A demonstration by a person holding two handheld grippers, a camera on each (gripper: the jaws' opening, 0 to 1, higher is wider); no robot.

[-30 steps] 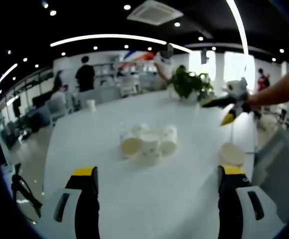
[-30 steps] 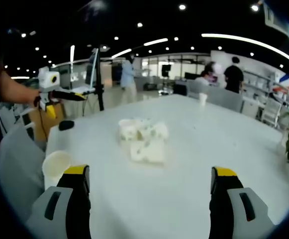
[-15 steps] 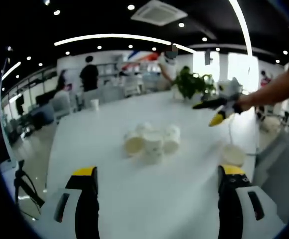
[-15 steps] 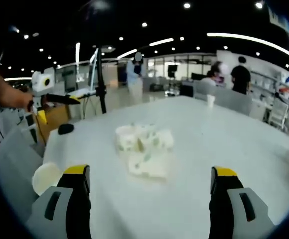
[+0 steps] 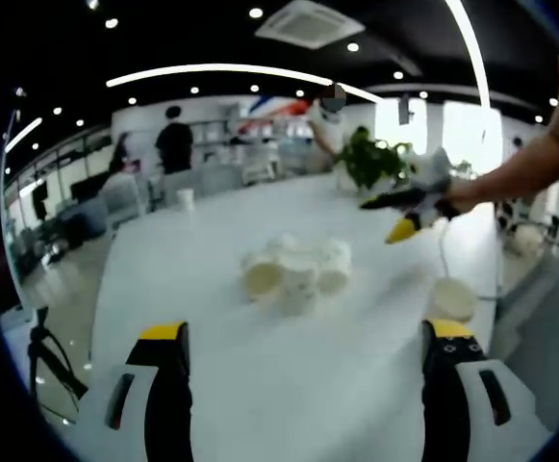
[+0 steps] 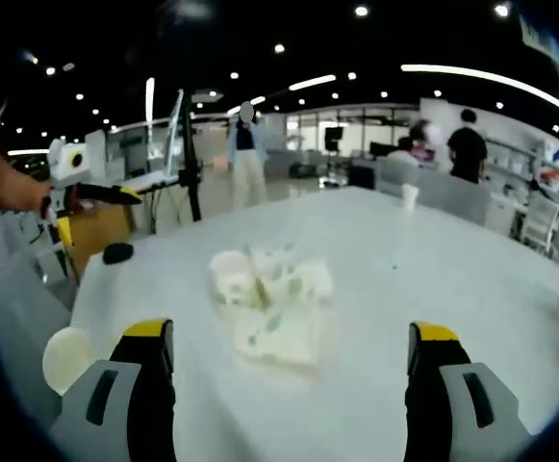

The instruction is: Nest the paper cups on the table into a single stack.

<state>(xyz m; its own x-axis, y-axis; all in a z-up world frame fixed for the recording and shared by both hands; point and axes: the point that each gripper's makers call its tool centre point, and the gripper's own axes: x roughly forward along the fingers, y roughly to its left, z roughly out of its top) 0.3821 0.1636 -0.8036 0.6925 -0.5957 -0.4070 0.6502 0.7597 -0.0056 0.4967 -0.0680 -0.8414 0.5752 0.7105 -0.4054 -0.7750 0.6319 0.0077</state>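
No legible writing. Cluster of white paper cups with green print [image 6: 271, 303] lying mid-table on the white table [image 6: 452, 279], nothing visible inside; lone white paper cup [image 5: 449, 297] near the edge. Left gripper [image 5: 303, 332] and right gripper [image 6: 292, 332]: jaws spread, holding nothing.

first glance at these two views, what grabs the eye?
The cluster of paper cups lying jumbled mid-way across the white table, not yet stacked. One more lone cup sits apart near the table's edge, seen in the left gripper view to the right of the cluster. The right gripper hangs in the air above the table beyond that cup, jaws open, while the left gripper is open and empty.
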